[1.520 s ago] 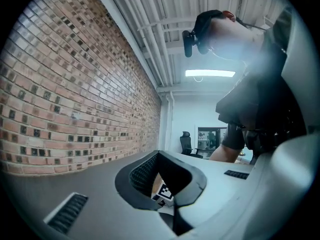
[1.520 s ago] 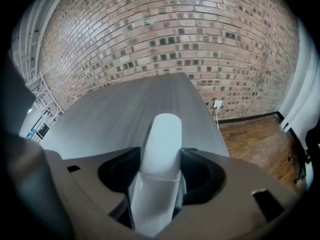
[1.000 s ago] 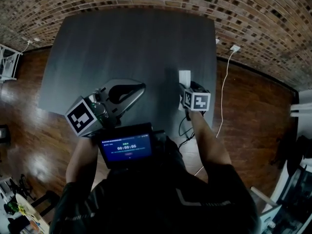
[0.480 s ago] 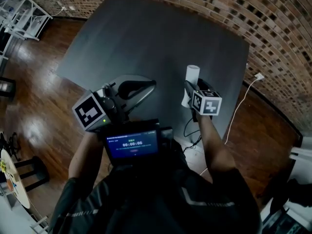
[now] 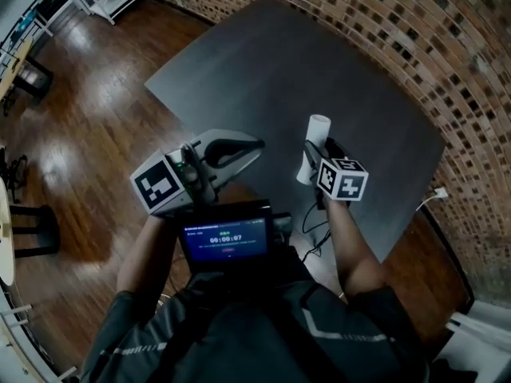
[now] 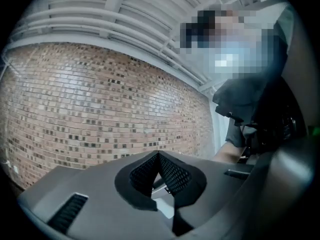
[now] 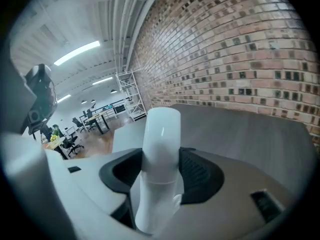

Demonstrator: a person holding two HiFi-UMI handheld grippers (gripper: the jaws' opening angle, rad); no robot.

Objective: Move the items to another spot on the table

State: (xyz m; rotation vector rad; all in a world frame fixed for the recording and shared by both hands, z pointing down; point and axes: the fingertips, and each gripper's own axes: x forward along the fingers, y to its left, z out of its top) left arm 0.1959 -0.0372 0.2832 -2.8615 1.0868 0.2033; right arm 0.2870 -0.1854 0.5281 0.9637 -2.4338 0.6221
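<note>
Dark table beside brick wall; right gripper grips white bottle, left gripper closed empty.

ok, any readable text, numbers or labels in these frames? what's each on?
"00:00:07": timer on the blue-lit dark screen at the person's chest; last digit uncertain.
Smaller lines on that screen: too small to read.
Patterns only, no letters: the black-and-white marker cube on the left gripper and the one on the right gripper.
No print visible on the white plastic cylinder in the right gripper.
</note>
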